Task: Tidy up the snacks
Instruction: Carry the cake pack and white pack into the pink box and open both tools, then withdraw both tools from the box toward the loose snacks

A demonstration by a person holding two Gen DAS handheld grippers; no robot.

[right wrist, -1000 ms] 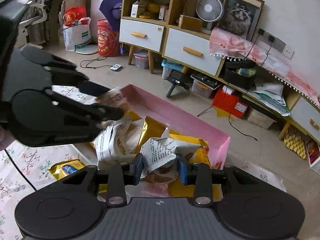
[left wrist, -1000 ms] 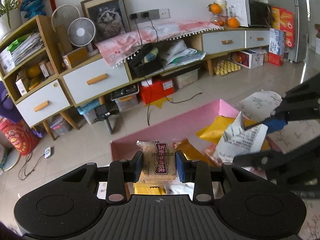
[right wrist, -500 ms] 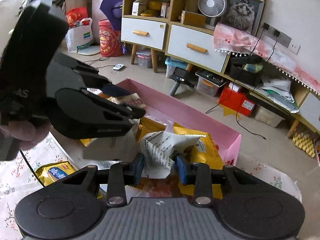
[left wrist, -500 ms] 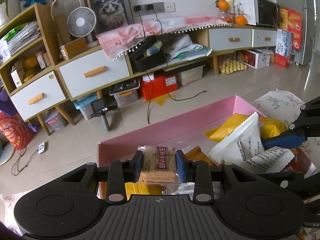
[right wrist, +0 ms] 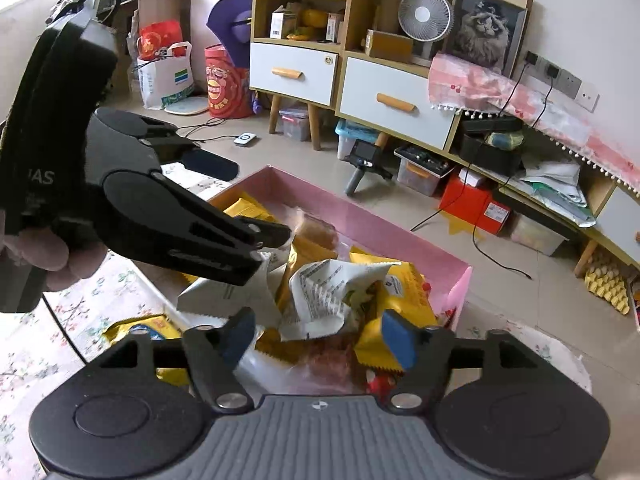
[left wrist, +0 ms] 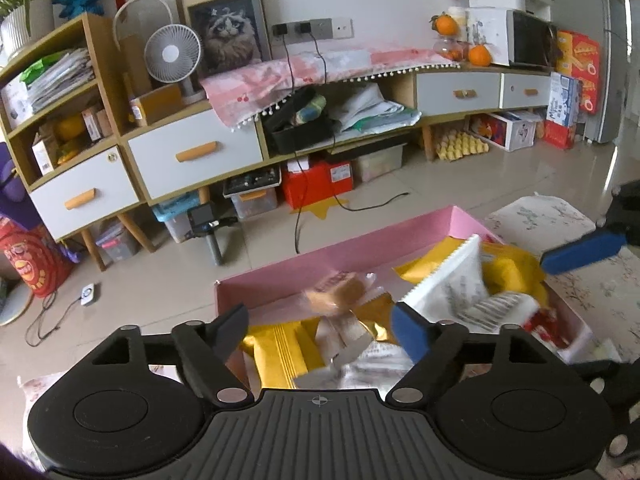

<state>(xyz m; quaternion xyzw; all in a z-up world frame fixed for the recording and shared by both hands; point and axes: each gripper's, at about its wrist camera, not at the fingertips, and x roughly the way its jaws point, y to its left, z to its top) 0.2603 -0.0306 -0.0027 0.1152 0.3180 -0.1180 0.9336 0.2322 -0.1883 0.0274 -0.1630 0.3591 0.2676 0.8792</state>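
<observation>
A pink box (left wrist: 300, 276) (right wrist: 384, 232) holds several snack packs, yellow ones (right wrist: 400, 280) among them. My left gripper (left wrist: 320, 320) (right wrist: 248, 200) hangs over the box's near end and its jaws are opening. A brown biscuit pack (left wrist: 336, 296) (right wrist: 316, 230), blurred, is loose just beyond the fingertips, and nothing is pressed between them. My right gripper (right wrist: 318, 334) is over the other end, jaws opening too. A crumpled white bag (right wrist: 332, 296) (left wrist: 452, 280) lies on the pile between its fingers, free of the pads. One blue right fingertip (left wrist: 580, 248) shows in the left wrist view.
The box sits on a flowered cloth (right wrist: 100, 292), where a yellow pack (right wrist: 140, 328) lies outside it. A hand (right wrist: 40, 256) holds the left gripper. Beyond the box are floor (left wrist: 400, 184), a low cabinet with drawers (left wrist: 192, 152), storage boxes and cables.
Both grippers have opened. The left one let go of the biscuit pack, which now tumbles over the box. The right one released the white bag onto the pile.
</observation>
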